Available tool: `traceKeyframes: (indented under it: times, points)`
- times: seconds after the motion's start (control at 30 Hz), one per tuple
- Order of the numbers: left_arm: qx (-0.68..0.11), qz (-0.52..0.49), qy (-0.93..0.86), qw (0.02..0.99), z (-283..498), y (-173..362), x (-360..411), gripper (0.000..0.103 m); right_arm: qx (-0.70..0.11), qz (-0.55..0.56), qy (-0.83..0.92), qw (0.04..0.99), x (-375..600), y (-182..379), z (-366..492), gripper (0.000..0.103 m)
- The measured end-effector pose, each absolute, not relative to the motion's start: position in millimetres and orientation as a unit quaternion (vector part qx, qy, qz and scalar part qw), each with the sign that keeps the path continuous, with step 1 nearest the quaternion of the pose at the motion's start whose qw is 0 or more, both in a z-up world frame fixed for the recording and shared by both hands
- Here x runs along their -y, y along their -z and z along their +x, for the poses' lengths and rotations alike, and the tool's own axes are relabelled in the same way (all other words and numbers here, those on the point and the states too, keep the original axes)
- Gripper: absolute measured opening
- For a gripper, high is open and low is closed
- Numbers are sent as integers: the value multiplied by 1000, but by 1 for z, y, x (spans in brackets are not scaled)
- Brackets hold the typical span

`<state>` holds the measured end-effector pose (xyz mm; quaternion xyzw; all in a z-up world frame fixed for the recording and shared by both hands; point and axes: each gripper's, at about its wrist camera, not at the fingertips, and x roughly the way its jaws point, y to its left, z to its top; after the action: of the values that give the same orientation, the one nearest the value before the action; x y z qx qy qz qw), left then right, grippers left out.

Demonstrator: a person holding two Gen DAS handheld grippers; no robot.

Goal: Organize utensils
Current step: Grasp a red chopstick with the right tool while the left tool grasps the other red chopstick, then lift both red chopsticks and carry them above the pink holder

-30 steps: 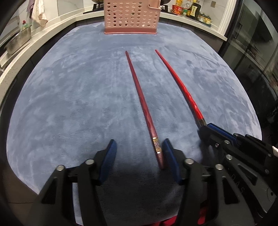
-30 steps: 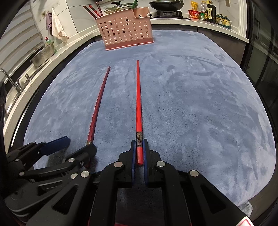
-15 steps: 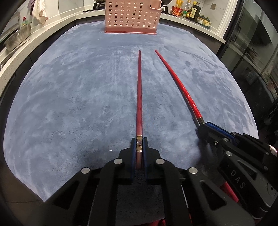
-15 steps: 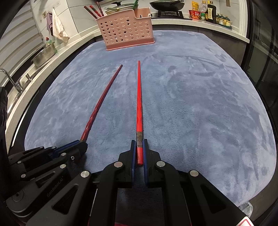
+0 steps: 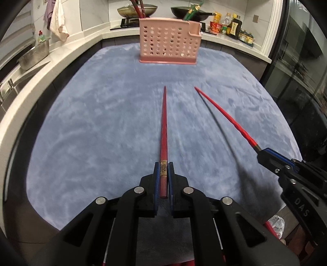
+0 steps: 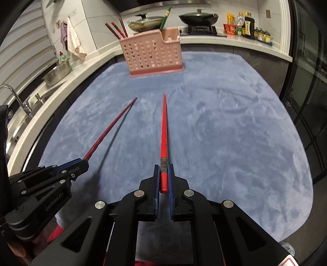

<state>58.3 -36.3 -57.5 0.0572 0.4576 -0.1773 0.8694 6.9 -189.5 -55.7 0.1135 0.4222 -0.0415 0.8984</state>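
Pink basket (image 6: 152,54) holds dark red chopsticks (image 6: 116,30), green utensil (image 6: 165,17).

We saw a blue-grey plush mat (image 5: 102,133) spread over the work surface. Beyond it a pale counter (image 5: 67,51) curved round the room. On its left stood a steel bowl (image 6: 58,72) with a green-capped bottle (image 6: 63,58) just behind, near a tap (image 6: 18,100). A cloth (image 6: 74,44) hung on the tiled wall. Further back sat two pans, a lidded one (image 6: 146,21) and a dark wok (image 6: 198,18), with sauce bottles (image 6: 248,25) and packets beside them at the right.
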Motion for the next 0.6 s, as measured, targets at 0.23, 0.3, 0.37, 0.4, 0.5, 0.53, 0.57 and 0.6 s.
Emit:
traceKeyframes:
  times: [0.23, 0.3, 0.37, 0.4, 0.5, 0.53, 0.57, 0.6]
  points:
    - [-440, 52, 180, 878, 71, 24, 33, 7, -384, 112, 44, 916, 197, 16, 11, 7]
    - [-431, 53, 180, 883, 75, 13, 32, 7, -371, 110, 43, 921, 199, 5, 14, 7]
    - [-421, 54, 178, 888, 80, 3, 30, 7, -359, 109, 41, 926, 202, -7, 17, 7]
    - [-414, 53, 177, 892, 83, -3, 29, 7, -354, 108, 41, 928, 203, -11, 18, 7]
    - [-391, 49, 173, 903, 92, -21, 26, 7, -338, 106, 38, 934, 206, -27, 23, 7]
    - [-383, 47, 171, 907, 96, -28, 26, 7, -333, 107, 37, 936, 207, -32, 25, 7]
    - [-378, 46, 170, 909, 99, -32, 25, 7, -327, 107, 36, 938, 208, -38, 28, 7]
    - [-369, 44, 168, 913, 105, -39, 24, 7, -323, 107, 34, 940, 209, -42, 31, 7]
